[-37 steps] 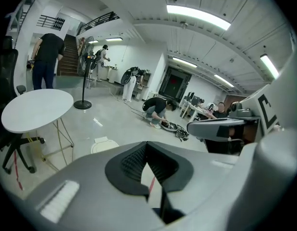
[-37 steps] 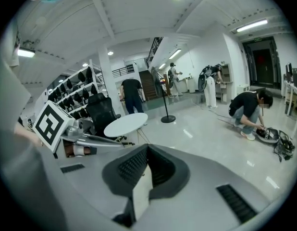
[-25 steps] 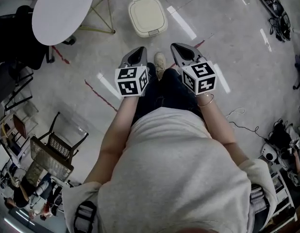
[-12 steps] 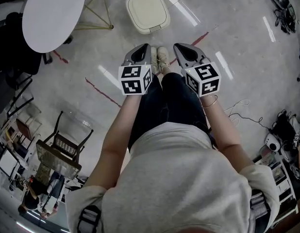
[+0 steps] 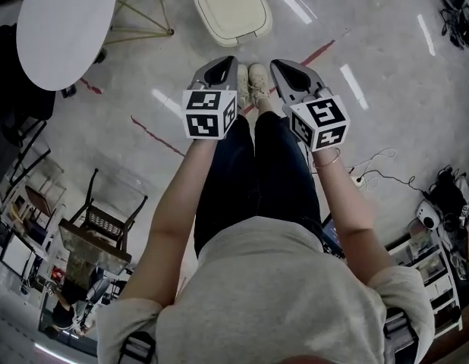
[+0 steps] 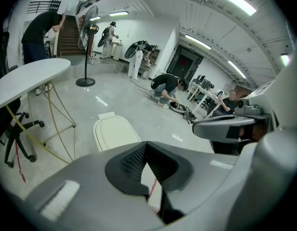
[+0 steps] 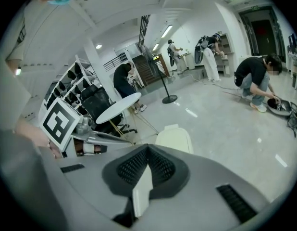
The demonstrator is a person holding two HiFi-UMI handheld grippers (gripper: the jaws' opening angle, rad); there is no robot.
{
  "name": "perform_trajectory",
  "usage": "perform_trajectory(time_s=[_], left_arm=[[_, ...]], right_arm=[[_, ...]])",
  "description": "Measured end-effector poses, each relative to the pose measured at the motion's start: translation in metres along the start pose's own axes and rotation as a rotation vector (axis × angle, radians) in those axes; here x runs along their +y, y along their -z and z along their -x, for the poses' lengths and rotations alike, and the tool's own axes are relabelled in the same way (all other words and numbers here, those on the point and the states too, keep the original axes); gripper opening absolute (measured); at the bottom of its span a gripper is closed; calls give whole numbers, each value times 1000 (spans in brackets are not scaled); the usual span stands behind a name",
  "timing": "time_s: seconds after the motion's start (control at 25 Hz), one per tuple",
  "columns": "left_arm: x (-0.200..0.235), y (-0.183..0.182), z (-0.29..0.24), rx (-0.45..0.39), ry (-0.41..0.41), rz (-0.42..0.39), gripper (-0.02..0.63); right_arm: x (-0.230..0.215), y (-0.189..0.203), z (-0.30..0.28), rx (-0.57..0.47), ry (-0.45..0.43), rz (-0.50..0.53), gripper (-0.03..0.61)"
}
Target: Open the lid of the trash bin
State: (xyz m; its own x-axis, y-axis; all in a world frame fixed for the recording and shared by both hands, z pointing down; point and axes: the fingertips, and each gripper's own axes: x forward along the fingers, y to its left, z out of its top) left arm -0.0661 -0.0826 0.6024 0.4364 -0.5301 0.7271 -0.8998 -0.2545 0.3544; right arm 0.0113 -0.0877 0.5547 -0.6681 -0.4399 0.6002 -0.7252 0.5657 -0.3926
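The cream trash bin (image 5: 231, 7) stands on the floor with its lid down, a short way beyond the person's shoes (image 5: 250, 82). My left gripper (image 5: 223, 61) and right gripper (image 5: 283, 66) hang side by side above the shoes, both short of the bin and not touching it. In the left gripper view the bin (image 6: 115, 133) lies just past the left gripper (image 6: 147, 144), whose jaws meet at the tip with nothing held. The right gripper (image 7: 148, 149) is likewise shut and empty, with the bin (image 7: 173, 138) ahead of it.
A round white table (image 5: 64, 21) on thin yellow legs stands left of the bin. A chair (image 5: 94, 230) sits at the lower left. Red tape lines (image 5: 155, 135) cross the floor. Cables (image 5: 371, 177) trail at the right. People work far back near a standing fan (image 6: 86, 57).
The person has stepped forward with feet together, so the bin and table have slid toward the top of the head view. Both grippers stay shut and level.
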Motion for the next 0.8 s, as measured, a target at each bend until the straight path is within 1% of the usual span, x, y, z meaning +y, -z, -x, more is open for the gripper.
perform_trajectory(time_s=[0.2, 0.44, 0.6, 0.8], left_arm=[[6, 34, -29, 55, 9, 1, 9], [18, 66, -63, 102, 27, 7, 9], [24, 76, -90, 115, 34, -20, 9], [41, 80, -124, 111, 26, -56, 9]], right_arm=[[-6, 31, -19, 26, 21, -46, 8], [-20, 64, -50, 58, 28, -64, 8], [-39, 81, -67, 60, 39, -87, 8], [-57, 100, -92, 57, 48, -96, 8]])
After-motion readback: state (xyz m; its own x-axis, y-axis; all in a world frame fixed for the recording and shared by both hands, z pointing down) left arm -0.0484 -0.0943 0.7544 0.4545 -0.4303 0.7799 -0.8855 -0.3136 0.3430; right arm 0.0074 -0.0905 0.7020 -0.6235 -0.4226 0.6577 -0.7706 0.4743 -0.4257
